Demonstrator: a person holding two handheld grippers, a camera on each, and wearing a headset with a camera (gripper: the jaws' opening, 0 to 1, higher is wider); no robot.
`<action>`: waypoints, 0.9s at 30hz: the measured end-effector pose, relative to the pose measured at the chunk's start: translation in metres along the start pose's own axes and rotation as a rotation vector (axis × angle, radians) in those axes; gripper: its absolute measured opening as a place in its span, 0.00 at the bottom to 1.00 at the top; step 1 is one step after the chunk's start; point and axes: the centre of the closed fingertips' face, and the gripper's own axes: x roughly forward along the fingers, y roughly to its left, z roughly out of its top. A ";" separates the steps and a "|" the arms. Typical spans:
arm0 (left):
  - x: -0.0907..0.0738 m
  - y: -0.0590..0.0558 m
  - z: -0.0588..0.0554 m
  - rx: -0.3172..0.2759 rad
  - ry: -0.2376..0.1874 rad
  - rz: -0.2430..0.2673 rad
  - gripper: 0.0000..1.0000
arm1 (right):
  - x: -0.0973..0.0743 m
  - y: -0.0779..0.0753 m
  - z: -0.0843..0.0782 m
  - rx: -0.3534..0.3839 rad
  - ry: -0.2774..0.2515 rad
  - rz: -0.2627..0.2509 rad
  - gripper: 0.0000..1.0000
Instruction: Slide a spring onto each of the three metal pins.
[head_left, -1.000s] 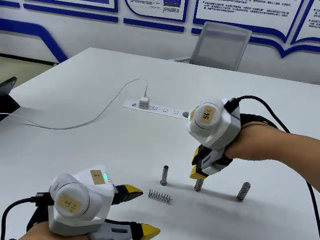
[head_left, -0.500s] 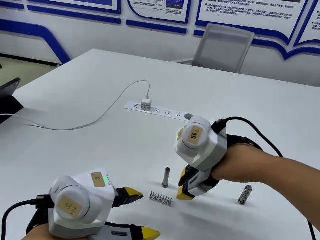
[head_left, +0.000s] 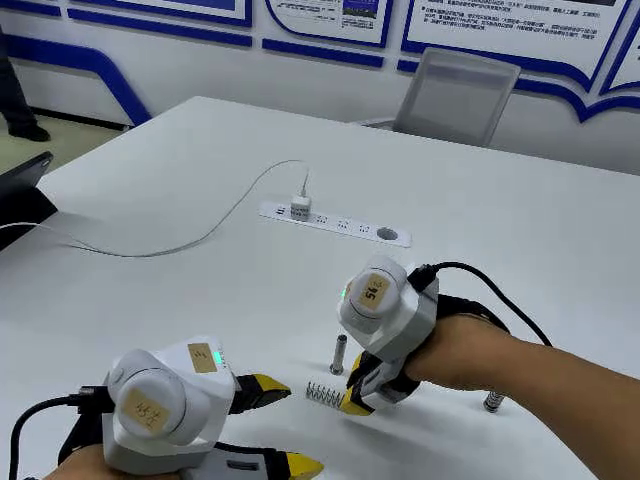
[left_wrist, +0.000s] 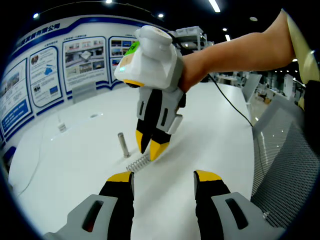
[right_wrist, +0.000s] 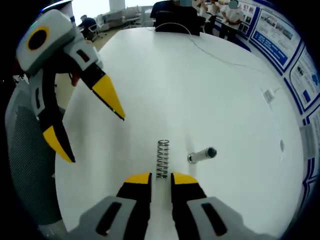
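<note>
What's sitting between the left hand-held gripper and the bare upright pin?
The loose spring lies flat between the left hand-held gripper and the pin, with the right hand-held gripper at its far end; clearest in the left gripper view.

Loose spring (head_left: 322, 394) lies flat beside upright bare pin (head_left: 340, 353) (grey steel).

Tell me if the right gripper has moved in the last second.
Yes. Judged against the bare pin, the right gripper has come leftward and nearer; its tips now sit at the right end of the loose spring.
</note>
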 end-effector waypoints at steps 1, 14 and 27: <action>0.000 0.000 0.000 0.000 0.000 0.001 0.49 | 0.001 0.000 0.000 0.006 0.001 -0.001 0.16; -0.002 0.004 -0.001 -0.001 0.003 0.010 0.48 | 0.009 0.000 -0.002 0.035 0.008 0.005 0.14; -0.003 0.004 -0.001 0.004 0.009 0.011 0.48 | 0.010 0.003 -0.001 0.062 -0.002 0.016 0.12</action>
